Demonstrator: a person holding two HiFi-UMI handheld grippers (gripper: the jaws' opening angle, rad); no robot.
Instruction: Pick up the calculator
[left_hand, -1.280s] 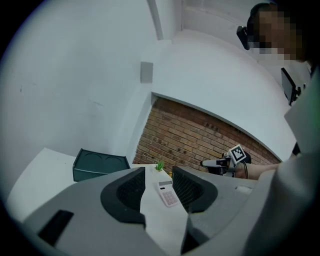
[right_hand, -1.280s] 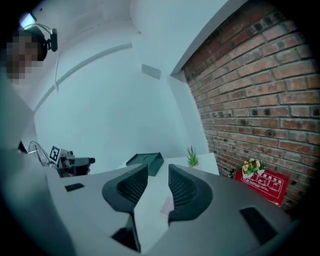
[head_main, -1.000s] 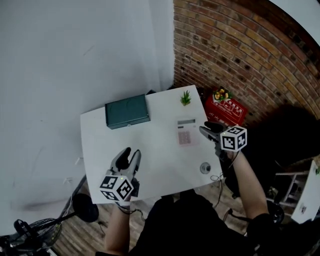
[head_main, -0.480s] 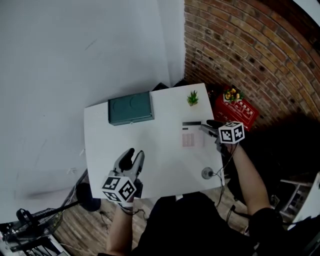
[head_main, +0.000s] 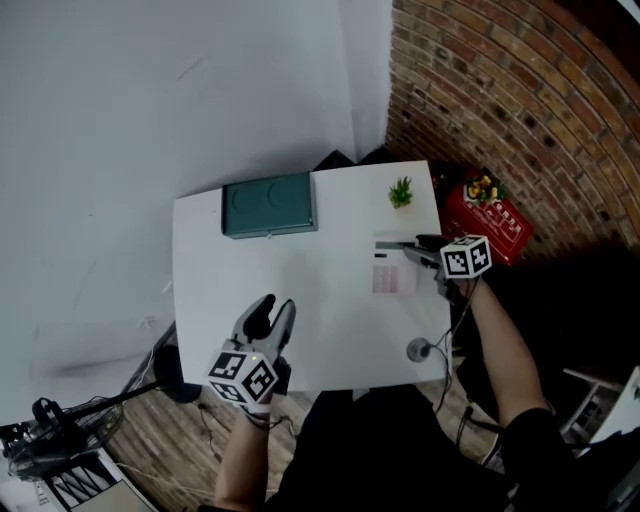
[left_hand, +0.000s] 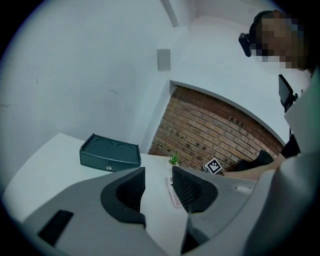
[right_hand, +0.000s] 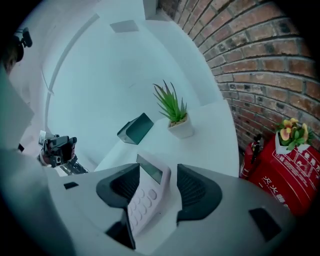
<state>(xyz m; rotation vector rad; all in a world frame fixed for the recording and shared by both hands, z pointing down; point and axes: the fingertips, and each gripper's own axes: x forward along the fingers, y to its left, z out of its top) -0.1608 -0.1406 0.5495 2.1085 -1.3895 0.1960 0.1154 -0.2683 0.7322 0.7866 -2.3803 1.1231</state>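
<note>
right hand-held gripper (right_hand: 157, 182), mid-right of head view: jaws spread, just been opening, straddling the pale pink flat calculator (right_hand: 145, 195) without clamping it. calculator lies on the white bench (head_main: 250, 290). left hand-held gripper (left_hand: 157, 187): jaws spread.

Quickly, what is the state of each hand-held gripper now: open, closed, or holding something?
Left hand-held gripper: open, nothing between its jaws.
Right hand-held gripper: open, jaws just opening wider; calculator between them, not gripped.
</note>
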